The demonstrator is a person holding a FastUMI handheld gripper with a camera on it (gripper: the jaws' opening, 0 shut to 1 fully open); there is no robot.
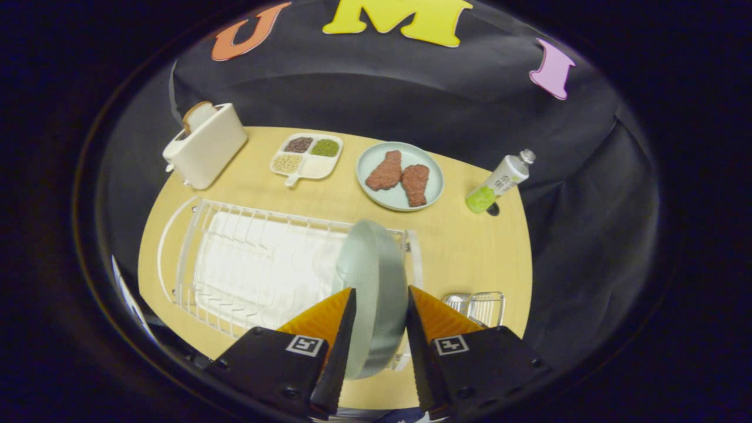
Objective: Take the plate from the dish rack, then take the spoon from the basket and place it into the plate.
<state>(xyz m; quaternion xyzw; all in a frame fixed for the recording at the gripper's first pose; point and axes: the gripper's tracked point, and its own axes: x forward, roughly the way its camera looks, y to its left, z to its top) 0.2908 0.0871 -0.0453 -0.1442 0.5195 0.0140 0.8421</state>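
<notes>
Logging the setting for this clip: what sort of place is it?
Likely a staged kitchen tabletop in a recording booth: a white dish rack, a toaster holding bread and a plate of meat pieces sit on a wooden table. The gripper straddles an upright plate.

The bottle [500,181] beyond the plates carries a white label with dark printing, too small and blurred to make out. Each side of the gripper [379,329] bears a square black-and-white marker tag with a blocky pattern, not letters or numbers. Nothing on the toaster [205,145], the dish rack [247,264] or the table [470,247] can be read.
</notes>
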